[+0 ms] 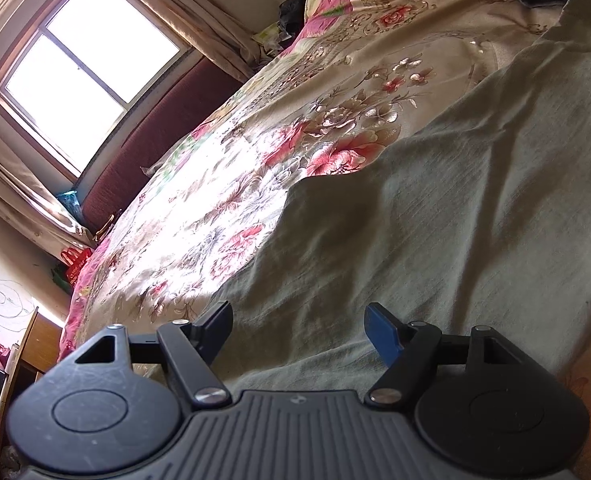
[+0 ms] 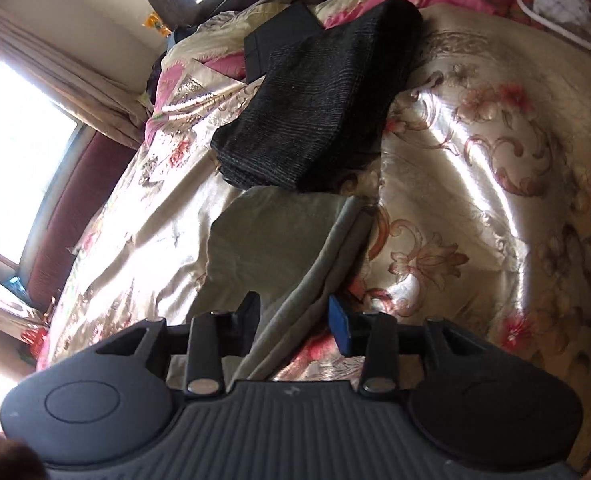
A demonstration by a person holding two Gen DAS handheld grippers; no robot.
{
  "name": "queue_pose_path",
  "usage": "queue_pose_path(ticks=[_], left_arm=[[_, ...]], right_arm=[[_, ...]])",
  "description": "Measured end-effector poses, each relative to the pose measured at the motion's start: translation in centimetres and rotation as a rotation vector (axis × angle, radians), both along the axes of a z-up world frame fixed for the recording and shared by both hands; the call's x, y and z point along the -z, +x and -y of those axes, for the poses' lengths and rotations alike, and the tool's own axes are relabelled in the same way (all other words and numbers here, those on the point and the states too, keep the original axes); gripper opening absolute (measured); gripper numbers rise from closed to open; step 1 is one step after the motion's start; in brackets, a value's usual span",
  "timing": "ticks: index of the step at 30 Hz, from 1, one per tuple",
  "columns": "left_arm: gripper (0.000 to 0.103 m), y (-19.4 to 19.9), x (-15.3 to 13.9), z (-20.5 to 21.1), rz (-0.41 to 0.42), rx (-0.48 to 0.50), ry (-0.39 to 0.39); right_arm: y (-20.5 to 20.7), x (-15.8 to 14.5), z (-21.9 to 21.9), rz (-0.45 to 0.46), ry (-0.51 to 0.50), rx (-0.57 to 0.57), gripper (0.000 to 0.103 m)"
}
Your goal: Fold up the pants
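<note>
Grey-green pants [image 1: 435, 220] lie spread on the floral bedspread [image 1: 223, 184]. My left gripper [image 1: 299, 330] is open and hovers low over the near end of the pants, nothing between its fingers. In the right wrist view the pants [image 2: 279, 240] show as a folded end with a doubled edge running toward me. My right gripper [image 2: 295, 320] is open, its fingers on either side of that edge, not closed on it.
A folded dark garment [image 2: 319, 108] lies on the bedspread [image 2: 475, 180] just beyond the pants. A window [image 1: 83, 64] with curtains and a dark red bench stand past the bed's far side. A white cord [image 2: 555, 20] lies at the top right.
</note>
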State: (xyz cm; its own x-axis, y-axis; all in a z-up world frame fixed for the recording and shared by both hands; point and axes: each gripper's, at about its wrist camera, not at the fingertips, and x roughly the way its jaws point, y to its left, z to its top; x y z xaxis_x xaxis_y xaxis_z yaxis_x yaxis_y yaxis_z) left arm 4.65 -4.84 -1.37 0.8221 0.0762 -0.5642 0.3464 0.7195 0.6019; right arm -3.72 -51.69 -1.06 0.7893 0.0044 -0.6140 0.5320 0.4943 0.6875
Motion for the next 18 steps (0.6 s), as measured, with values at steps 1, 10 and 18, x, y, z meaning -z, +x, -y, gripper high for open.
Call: queue_pose_path(ticks=[1, 10, 18], left_arm=[[0.086, -0.2, -0.2, 0.1, 0.0, 0.006, -0.017], [0.087, -3.1, -1.1, 4.1, -0.019, 0.185, -0.139], [0.086, -4.3, 0.5, 8.9, -0.111, 0.338, -0.225]], right_arm=[[0.3, 0.2, -0.2, 0.005, 0.001, 0.005, 0.041], [3.6, 2.0, -0.4, -0.102, -0.03, 0.034, 0.004], [2.0, -7.3, -2.1, 0.2, -0.043, -0.046, 0.004]])
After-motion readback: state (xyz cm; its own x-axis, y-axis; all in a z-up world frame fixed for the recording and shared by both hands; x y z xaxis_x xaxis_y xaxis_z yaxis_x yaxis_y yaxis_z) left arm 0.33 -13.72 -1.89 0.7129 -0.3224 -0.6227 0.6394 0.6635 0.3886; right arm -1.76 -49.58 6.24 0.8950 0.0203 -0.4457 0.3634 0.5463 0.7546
